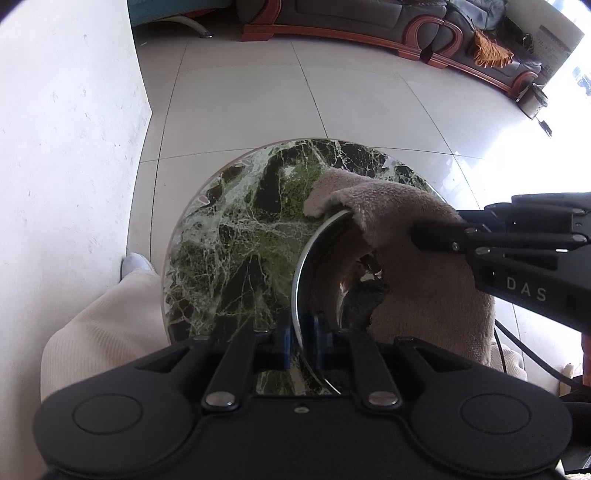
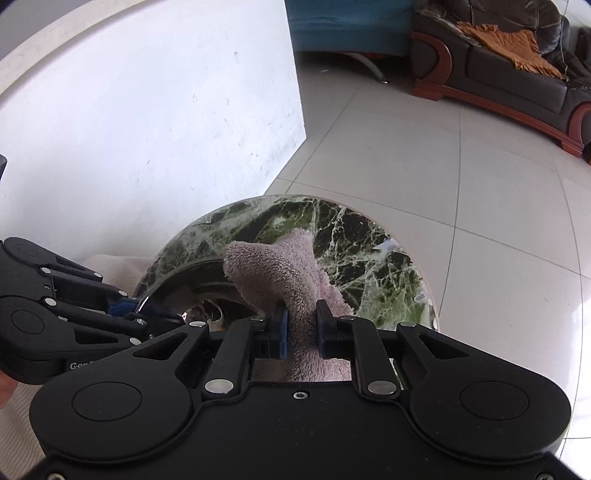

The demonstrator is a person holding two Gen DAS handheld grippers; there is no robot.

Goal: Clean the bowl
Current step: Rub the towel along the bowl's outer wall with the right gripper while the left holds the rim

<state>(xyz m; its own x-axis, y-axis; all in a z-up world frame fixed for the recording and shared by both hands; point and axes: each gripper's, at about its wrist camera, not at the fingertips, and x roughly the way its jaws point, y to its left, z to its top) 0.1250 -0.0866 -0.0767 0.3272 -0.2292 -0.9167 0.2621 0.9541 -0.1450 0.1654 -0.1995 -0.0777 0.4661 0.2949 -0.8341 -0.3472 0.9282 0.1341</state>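
A shiny steel bowl (image 1: 314, 258) stands on a small round green marble table (image 1: 236, 236). My left gripper (image 1: 301, 332) is shut on the bowl's near rim, one blue pad inside and one outside. A pinkish-brown towel (image 1: 399, 229) drapes over the bowl's far right rim and into it. My right gripper (image 2: 301, 325) is shut on a fold of that towel (image 2: 284, 266), above the bowl (image 2: 192, 280). In the right wrist view my left gripper (image 2: 125, 306) reaches in from the left onto the rim. Part of the bowl's inside is hidden by the towel.
The table (image 2: 369, 258) is small, with its edge close all round and pale tiled floor (image 1: 295, 92) beyond. A white wall (image 1: 66, 129) stands at the left. A person's cream trouser leg (image 1: 103, 325) is by the table. A dark sofa (image 1: 406, 18) lines the far side.
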